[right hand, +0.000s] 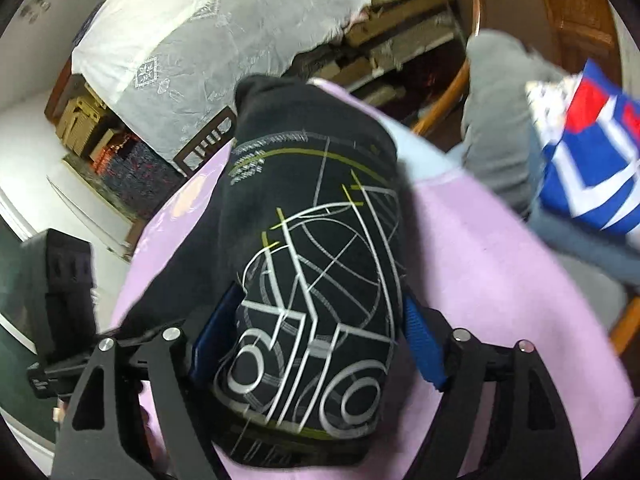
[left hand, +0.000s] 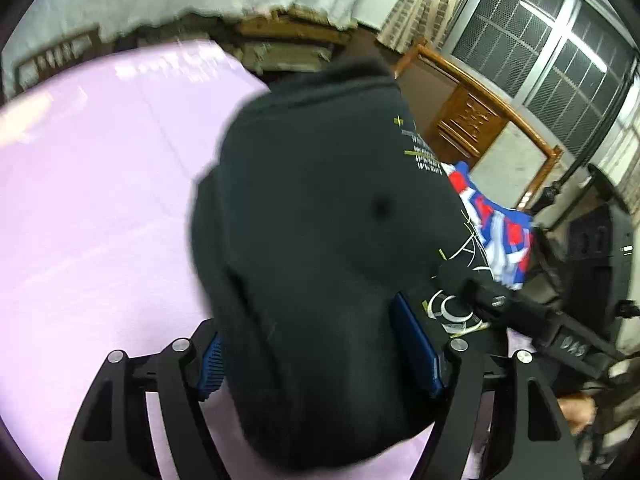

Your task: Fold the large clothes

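On the smooth lilac sheet (left hand: 100, 200), one folded black printed garment (left hand: 320, 240) bulges between two tongs, left (left hand: 320, 360) and right (right hand: 316, 344), both spread wide around its bulk

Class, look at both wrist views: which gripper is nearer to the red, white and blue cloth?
Right. The right gripper shows between the left gripper and the red, white and blue cloth. Both straddle the dark printed garment.

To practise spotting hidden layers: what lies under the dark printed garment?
Under the dark garment a pink sheet shows on all sides; what the sheet itself covers is hidden, as is anything folded inside the garment.
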The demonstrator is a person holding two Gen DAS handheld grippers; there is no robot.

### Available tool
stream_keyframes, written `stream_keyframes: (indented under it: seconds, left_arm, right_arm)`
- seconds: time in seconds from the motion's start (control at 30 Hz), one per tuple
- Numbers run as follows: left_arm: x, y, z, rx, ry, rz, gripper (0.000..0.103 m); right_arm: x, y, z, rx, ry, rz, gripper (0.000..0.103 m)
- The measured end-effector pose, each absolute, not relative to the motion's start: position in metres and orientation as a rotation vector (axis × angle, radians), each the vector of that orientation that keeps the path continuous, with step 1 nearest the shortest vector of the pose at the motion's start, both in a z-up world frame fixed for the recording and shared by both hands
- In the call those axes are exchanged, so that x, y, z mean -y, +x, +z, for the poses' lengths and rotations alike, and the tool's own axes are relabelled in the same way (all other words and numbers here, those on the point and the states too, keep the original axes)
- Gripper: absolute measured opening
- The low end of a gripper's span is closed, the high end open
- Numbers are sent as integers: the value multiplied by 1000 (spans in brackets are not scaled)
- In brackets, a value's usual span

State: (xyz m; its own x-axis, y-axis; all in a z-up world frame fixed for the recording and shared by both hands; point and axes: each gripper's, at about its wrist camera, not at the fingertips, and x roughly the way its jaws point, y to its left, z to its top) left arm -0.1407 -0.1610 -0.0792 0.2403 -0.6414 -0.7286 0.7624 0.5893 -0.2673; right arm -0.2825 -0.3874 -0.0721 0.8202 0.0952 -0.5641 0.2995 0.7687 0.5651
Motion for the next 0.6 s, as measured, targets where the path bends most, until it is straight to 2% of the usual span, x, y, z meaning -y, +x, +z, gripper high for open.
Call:
stream_keyframes:
  seconds: [0.1, 0.17, 0.23, 0.27, 0.3, 0.33, 0.47, 0.6]
  left_arm:
    - [152, -160, -65, -791, 220, -908, 76]
    - [142, -169, -60, -729, 239, -856, 76]
    - [141, -174, -58, -682, 258, -810, 76]
    - [143, -175, -58, -669, 270, -794, 77]
    - [140, -174, -61, -669, 293, -777, 78]
    - [148, -174, -64, -678, 311, -766, 78]
    - [168, -171, -89, -727, 401, -711, 80]
    - [168, -176, -95, -711, 431, -695, 79]
  right_arm:
    - [370, -306, -51, -538, 529, -195, 76]
    - [349, -319, -34, -480, 372, -236, 68]
    - [332, -321, -22, -443, 279, -251, 41]
    - [328, -322, -20, -438, 263, -250, 34]
    - [323, -322, -18, -437, 253, -245, 22]
    - [321, -320, -19, -444, 250, -237, 19]
    - [318, -302, -42, -538, 294, -212, 19]
    - [314, -301, -55, -528, 353, -195, 19]
